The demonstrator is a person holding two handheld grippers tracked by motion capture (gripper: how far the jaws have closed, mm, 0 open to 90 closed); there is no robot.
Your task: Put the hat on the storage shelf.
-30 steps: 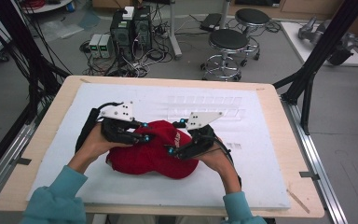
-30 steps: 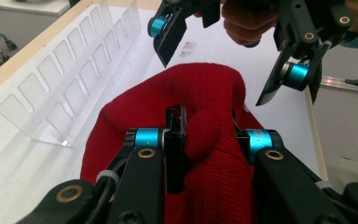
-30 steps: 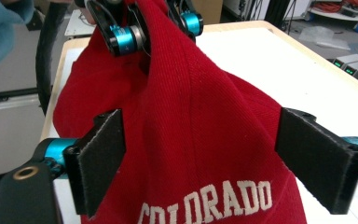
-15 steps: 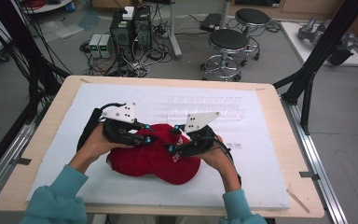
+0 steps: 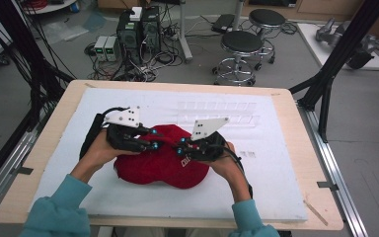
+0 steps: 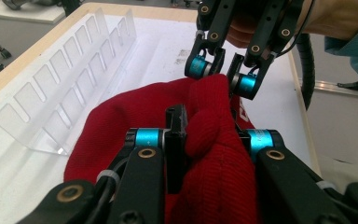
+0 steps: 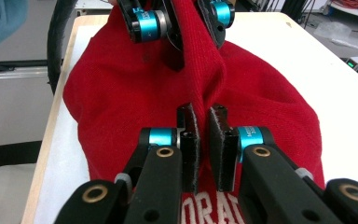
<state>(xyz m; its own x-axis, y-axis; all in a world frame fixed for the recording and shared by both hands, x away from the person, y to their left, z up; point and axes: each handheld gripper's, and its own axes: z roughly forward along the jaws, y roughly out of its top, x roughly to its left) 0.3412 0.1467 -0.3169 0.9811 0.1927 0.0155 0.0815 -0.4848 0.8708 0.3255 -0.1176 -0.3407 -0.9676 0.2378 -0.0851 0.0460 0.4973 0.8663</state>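
On the table: a red knitted cap with white stitched lettering (image 5: 160,160) lay near the middle of the white foam mat (image 5: 276,168), just in front of the person, with both tools meeting over it.
Left gripper (image 5: 154,144): clenched on a raised ridge of the red knit, which bulged between its jaws in the left gripper view (image 6: 205,135).
Right gripper (image 5: 180,149): its jaws stood nearly together with a thin fold of the same ridge pinched between them (image 7: 204,123) (the gap was narrow but the cloth ran through it).
Done so far: the cap was gathered into one central crease and held from both ends.
Left to do: by my guess, the fold itself; the cap was not yet doubled over or flattened.
Nearby: a clear plastic slotted rack (image 6: 60,88) stood apart, untouched.
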